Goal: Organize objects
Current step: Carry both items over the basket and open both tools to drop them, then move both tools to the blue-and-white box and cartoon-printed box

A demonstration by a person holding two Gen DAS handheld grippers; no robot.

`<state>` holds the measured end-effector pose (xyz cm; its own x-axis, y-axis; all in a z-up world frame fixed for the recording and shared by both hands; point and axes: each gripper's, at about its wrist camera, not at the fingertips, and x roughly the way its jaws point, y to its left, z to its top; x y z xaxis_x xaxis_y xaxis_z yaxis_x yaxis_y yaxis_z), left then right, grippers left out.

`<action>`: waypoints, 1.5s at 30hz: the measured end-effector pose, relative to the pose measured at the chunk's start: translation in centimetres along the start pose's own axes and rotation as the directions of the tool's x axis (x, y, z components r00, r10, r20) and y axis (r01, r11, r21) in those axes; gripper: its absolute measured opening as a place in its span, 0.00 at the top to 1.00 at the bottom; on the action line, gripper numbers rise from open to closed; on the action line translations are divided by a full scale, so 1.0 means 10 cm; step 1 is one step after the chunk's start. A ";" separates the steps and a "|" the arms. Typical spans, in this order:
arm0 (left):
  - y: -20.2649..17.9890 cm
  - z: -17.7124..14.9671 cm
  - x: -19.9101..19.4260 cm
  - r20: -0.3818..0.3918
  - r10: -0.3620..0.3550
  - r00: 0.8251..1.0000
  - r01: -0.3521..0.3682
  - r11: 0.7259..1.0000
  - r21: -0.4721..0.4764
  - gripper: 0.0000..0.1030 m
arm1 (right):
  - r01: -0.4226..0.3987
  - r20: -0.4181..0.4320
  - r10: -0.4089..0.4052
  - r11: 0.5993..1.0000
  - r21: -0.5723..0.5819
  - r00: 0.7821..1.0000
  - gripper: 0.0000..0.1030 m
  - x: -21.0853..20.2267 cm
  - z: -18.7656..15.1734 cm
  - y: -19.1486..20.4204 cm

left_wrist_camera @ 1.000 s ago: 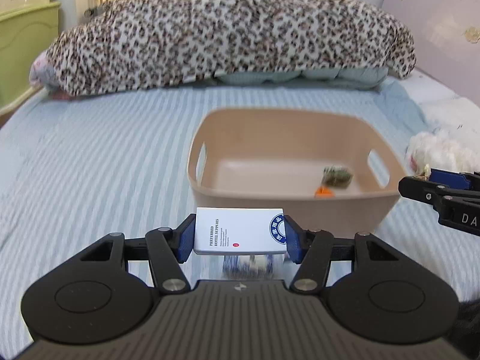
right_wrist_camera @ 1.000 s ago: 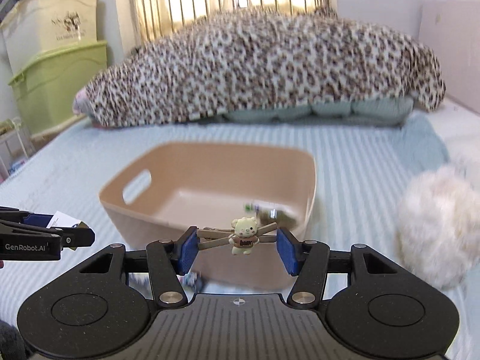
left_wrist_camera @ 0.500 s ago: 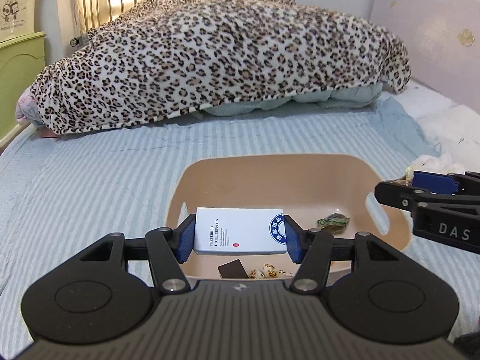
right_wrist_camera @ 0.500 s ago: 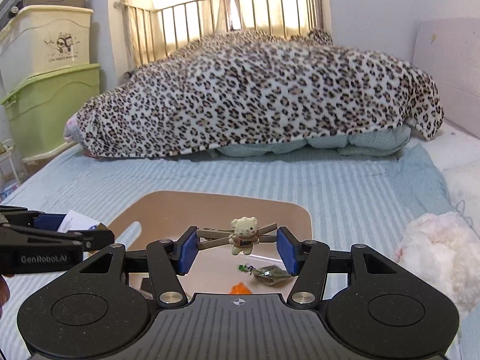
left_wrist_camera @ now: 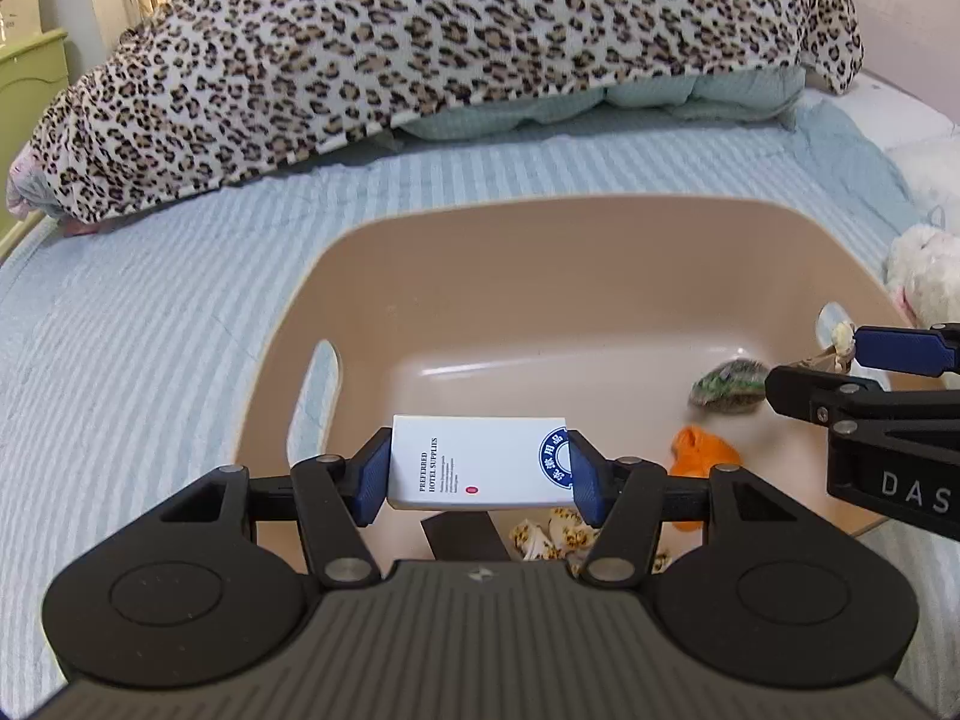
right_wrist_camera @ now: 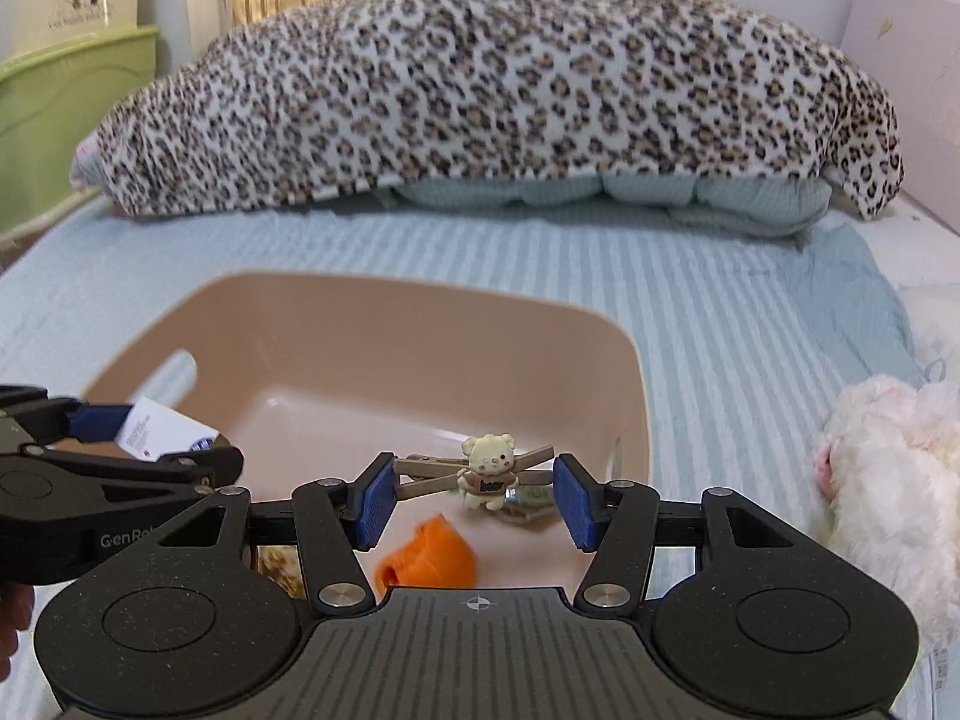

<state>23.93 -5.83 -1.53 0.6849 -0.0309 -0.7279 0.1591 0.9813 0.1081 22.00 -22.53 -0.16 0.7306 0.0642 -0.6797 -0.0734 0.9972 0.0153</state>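
Note:
A tan plastic basket (left_wrist_camera: 480,276) (right_wrist_camera: 372,324) sits on the striped bed. My left gripper (left_wrist_camera: 479,468) is shut on a white hotel-supplies box (left_wrist_camera: 474,462) and holds it above the basket's near side. My right gripper (right_wrist_camera: 474,489) is shut on a wooden clothespin with a small bear figure (right_wrist_camera: 487,471), held above the basket's right part. In the basket lie an orange piece (left_wrist_camera: 699,453) (right_wrist_camera: 429,555), a green packet (left_wrist_camera: 723,384), a dark square (left_wrist_camera: 459,534) and some shells (left_wrist_camera: 555,531). The right gripper shows in the left wrist view (left_wrist_camera: 840,354); the left gripper shows in the right wrist view (right_wrist_camera: 168,444).
A leopard-print blanket (left_wrist_camera: 420,60) (right_wrist_camera: 492,96) lies heaped across the far side of the bed. A white plush toy (right_wrist_camera: 888,480) (left_wrist_camera: 924,264) lies right of the basket. Green storage boxes (right_wrist_camera: 66,114) stand at the left.
Both grippers have moved forward and tilted down over the basket, each still holding its object. The basket's inside now fills more of both views.

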 end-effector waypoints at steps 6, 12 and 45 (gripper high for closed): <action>0.03 -0.03 -0.05 -0.005 -0.006 1.000 0.006 1.000 0.007 0.40 | -0.001 -0.037 0.001 1.000 0.006 0.999 0.40 0.07 -0.08 -0.01; 0.05 0.02 -0.34 0.038 0.002 0.999 -0.002 1.000 0.007 0.27 | 0.013 -0.002 -0.013 1.000 0.005 1.000 0.18 -0.16 -0.04 0.00; 0.45 -1.08 -0.44 -0.178 -0.041 0.983 0.030 0.997 -0.067 0.17 | 0.010 -0.133 -0.005 0.999 0.036 0.991 0.00 -0.63 -0.65 0.10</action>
<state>13.91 0.81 -5.15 0.5401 -0.0369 -0.8408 0.1311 0.9905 0.0407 12.96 -22.22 -0.62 0.6343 0.0531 -0.7713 -0.0415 0.9985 0.0346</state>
